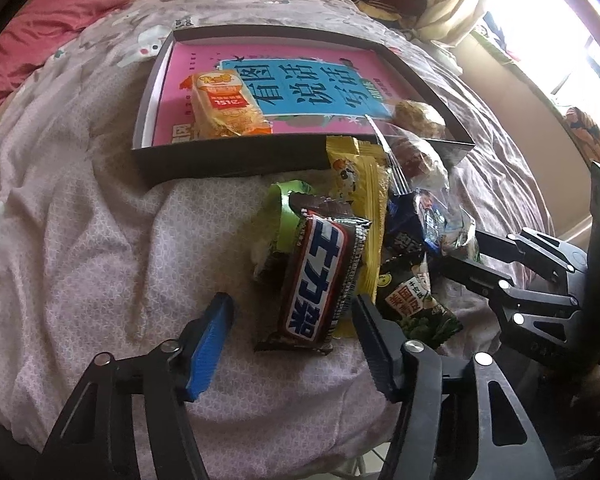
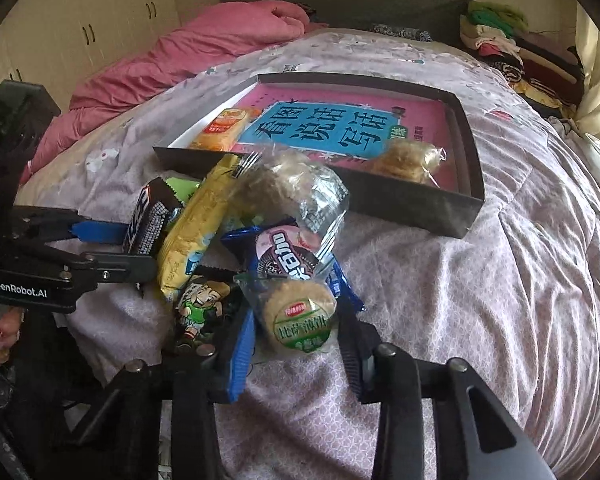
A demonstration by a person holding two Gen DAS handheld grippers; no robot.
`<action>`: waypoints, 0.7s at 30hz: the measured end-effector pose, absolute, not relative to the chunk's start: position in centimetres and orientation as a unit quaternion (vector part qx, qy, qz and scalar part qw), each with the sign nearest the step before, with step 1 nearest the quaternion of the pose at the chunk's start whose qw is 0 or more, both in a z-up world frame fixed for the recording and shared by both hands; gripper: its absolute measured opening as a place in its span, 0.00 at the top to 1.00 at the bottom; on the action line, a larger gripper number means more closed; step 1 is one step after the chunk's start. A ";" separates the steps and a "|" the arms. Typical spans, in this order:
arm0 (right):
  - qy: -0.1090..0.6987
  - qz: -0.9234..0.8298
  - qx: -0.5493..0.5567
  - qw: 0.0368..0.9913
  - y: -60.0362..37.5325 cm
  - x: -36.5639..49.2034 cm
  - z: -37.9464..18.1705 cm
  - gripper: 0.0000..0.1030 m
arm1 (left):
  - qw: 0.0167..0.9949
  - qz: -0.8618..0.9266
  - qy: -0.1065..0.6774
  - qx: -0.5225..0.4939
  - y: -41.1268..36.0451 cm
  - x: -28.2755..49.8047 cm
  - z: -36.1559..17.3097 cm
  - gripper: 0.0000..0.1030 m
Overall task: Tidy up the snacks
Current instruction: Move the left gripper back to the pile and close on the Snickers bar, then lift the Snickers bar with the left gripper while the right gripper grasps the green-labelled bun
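Note:
My left gripper (image 1: 292, 304) is open around the lower end of a brown chocolate bar (image 1: 320, 280) on the bedspread, with a gap between its blue pad (image 1: 208, 344) and the wrapper. My right gripper (image 2: 298, 312) is shut on a round biscuit packet with a green label (image 2: 300, 320). A heap lies between them: a yellow packet (image 2: 196, 236), a blue-and-pink biscuit packet (image 2: 288, 256), a clear-wrapped cake (image 2: 288, 188) and a dark green pea packet (image 1: 416, 300). Behind stands a dark shallow box (image 1: 228, 160) lined with a pink book, holding an orange snack (image 1: 224, 104) and a wrapped pastry (image 1: 418, 118).
All this lies on a soft, wrinkled pale pink bedspread (image 2: 480, 300). A crumpled pink quilt (image 2: 180, 52) sits at the bed's far left, folded clothes (image 2: 508, 48) at the far right. A curtain and bright window (image 1: 540, 20) flank the bed. A person's fingers (image 2: 0, 336) show at the left edge.

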State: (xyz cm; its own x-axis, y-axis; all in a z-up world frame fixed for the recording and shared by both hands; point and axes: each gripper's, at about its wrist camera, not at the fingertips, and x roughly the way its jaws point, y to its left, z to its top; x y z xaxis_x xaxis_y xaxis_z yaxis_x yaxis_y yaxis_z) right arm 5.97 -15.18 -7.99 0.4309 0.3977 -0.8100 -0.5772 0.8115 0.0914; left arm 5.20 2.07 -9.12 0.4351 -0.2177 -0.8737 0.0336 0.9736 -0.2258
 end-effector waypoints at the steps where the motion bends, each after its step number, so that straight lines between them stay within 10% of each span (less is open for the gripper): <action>1: 0.448 0.290 -0.097 0.840 -15.3 6.0 -8.0 0.63 | 0.842 -0.080 0.525 -0.092 2.0 5.2 -9.1 0.51; 7: 0.447 0.284 -0.085 0.844 -15.7 6.3 -7.7 0.64 | 0.840 -0.100 0.524 -0.099 1.6 5.5 -9.2 0.68; 21: 0.437 0.283 -0.057 0.852 -16.7 6.3 -6.7 0.64 | 0.845 -0.108 0.511 -0.113 2.5 4.6 -7.5 0.72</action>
